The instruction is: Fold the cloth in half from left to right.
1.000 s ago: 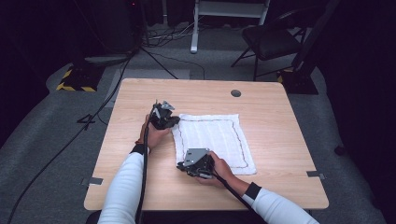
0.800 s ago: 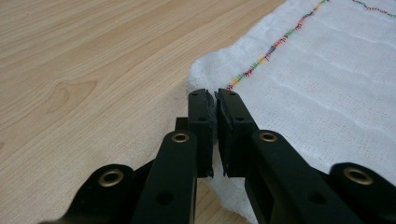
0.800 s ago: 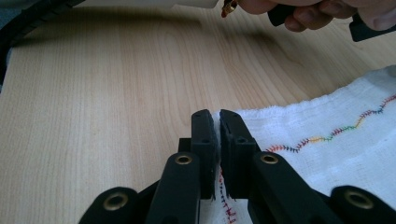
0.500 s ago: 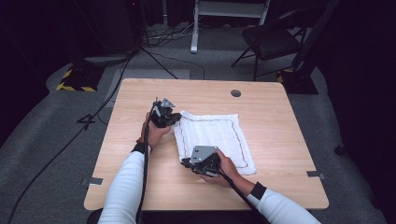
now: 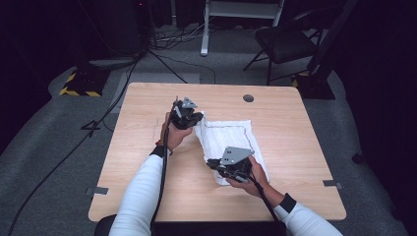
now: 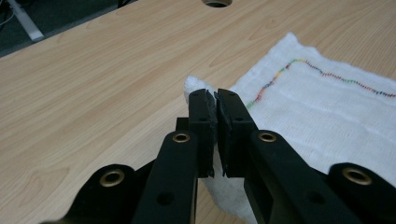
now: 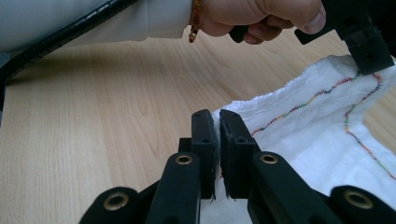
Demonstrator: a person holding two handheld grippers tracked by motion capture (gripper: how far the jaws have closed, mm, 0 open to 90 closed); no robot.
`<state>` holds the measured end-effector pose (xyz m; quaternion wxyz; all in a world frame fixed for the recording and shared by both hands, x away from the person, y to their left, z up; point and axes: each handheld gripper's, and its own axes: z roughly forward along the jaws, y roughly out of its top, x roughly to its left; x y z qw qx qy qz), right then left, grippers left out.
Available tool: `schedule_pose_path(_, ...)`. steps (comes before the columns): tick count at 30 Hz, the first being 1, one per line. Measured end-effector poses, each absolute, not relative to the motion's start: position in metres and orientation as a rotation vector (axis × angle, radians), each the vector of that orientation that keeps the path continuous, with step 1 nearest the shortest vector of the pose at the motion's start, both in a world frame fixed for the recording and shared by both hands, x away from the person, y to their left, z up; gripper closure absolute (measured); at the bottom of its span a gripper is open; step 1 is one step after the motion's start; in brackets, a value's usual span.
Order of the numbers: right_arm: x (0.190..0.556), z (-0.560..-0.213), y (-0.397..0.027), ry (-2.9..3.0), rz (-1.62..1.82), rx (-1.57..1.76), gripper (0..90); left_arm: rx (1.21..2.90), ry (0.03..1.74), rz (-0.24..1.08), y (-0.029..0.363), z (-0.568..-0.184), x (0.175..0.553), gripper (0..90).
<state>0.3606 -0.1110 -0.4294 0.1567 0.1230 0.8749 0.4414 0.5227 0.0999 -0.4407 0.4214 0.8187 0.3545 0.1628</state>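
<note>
Cloth: white towel (image 5: pixel 231 142) with coloured stitching, lying right of the desk (image 5: pixel 147 196) centre; its left side lifted off the wood.
Left gripper (image 5: pixel 189 117): clenched on the towel's far-left corner, towards the desk's far edge.
Right gripper (image 5: pixel 227 169): clenched on the near-left corner, towards the near edge.
Done: both left corners grasped and raised.
Left: likely a fold rightwards; right half lies flat, no fold laid down yet.

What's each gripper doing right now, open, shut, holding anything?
Left gripper: shut on a corner of the white cloth.
Right gripper: shut on the cloth's edge.
</note>
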Motion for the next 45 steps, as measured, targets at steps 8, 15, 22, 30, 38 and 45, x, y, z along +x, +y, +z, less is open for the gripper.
schedule_pose_path(8, 0.363, -0.423, -0.143, 2.460, 1.258, 0.421, 85.1, 2.042, 0.874, 0.403, 0.076, -0.434, 0.530, 85.1)
schedule_pose_path(15, 0.363, -0.420, -0.175, 2.430, 1.240, 0.489, 85.1, 2.064, 0.843, 0.397, 0.048, -0.433, 0.533, 85.1)
schedule_pose_path(22, 0.361, -0.422, -0.202, 2.409, 1.206, 0.554, 85.1, 2.097, 0.805, 0.392, 0.017, -0.432, 0.537, 85.2)
schedule_pose_path(30, 0.357, -0.433, -0.227, 2.423, 1.151, 0.626, 85.1, 2.131, 0.777, 0.389, -0.017, -0.439, 0.541, 85.2)
schedule_pose_path(38, 0.353, -0.444, -0.243, 2.446, 1.089, 0.676, 85.0, 2.144, 0.774, 0.354, -0.042, -0.451, 0.544, 85.0)
schedule_pose_path(45, 0.353, -0.453, -0.253, 2.471, 1.050, 0.721, 84.9, 2.170, 0.759, 0.358, -0.061, -0.460, 0.546, 84.2)
